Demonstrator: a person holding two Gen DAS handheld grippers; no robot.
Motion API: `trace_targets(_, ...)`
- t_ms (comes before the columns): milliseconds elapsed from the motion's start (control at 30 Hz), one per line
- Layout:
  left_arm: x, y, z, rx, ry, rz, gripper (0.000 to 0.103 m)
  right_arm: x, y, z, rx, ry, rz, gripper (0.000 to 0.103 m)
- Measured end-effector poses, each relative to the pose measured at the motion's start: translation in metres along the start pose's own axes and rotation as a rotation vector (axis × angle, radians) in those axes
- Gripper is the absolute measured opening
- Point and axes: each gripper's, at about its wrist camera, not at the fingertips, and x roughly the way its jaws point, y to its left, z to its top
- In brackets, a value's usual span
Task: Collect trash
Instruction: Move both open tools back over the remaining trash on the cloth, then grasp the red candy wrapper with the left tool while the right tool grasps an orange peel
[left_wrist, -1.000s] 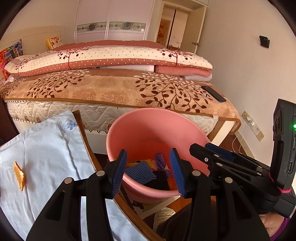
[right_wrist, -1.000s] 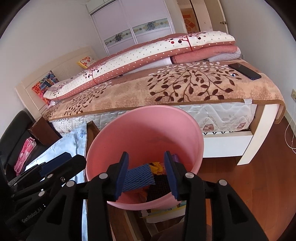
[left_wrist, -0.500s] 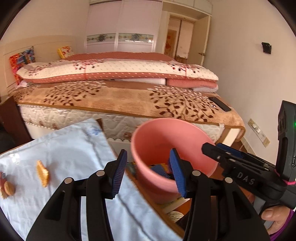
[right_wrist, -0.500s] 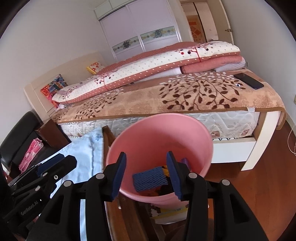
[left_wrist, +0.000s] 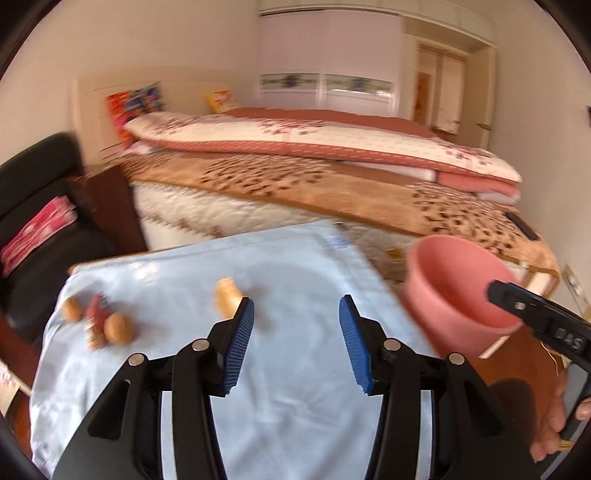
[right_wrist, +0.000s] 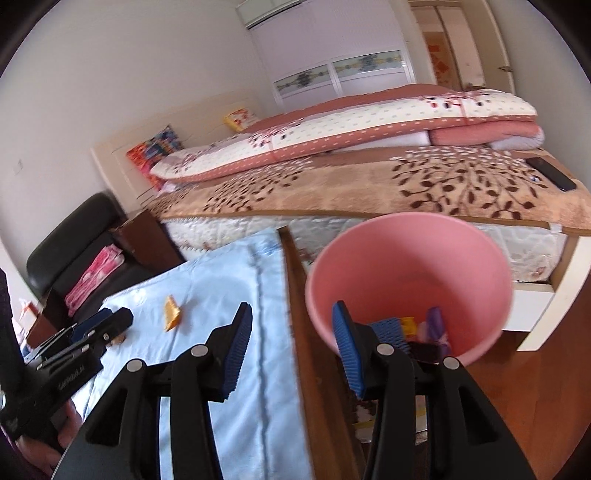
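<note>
A pink bin (right_wrist: 408, 273) stands off the table's right edge with blue mesh and other scraps inside; it also shows in the left wrist view (left_wrist: 458, 291). On the light blue cloth (left_wrist: 295, 369) lie an orange scrap (left_wrist: 226, 295), two brown nut-like pieces (left_wrist: 117, 328) (left_wrist: 71, 309) and a red scrap (left_wrist: 95, 314). The orange scrap also shows in the right wrist view (right_wrist: 172, 313). My left gripper (left_wrist: 296, 345) is open and empty above the cloth, just right of the orange scrap. My right gripper (right_wrist: 291, 350) is open and empty over the table's edge by the bin.
A bed (right_wrist: 369, 184) with a brown patterned blanket and folded quilts lies behind the table, a phone (right_wrist: 552, 172) on its corner. A black chair (left_wrist: 33, 206) with pink cloth stands at the left. The wooden table edge (right_wrist: 299, 314) runs between cloth and bin.
Both grippers have swung left, away from over the bin toward the cloth. The left gripper now hangs over the cloth near the orange scrap. Both stay open.
</note>
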Motion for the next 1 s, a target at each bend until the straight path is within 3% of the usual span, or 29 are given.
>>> trace_targets(400, -0.01, 0.129, -0.023, -0.132, 0.024, 0.259, 0.048, 0.027, 0.045, -0.011, -0.081, 0.075, 0.058, 0.045)
trace_targets(633, 0.002, 0.177, -0.029, -0.237, 0.075, 0.283, 0.048, 0.048, 0.068, -0.013, -0.123, 0.116, 0.089, 0.045)
trace_targets(1000, 0.038, 0.2, -0.036, -0.277, 0.159, 0.31, 0.048, 0.073, 0.095, -0.02, -0.178, 0.174, 0.121, 0.045)
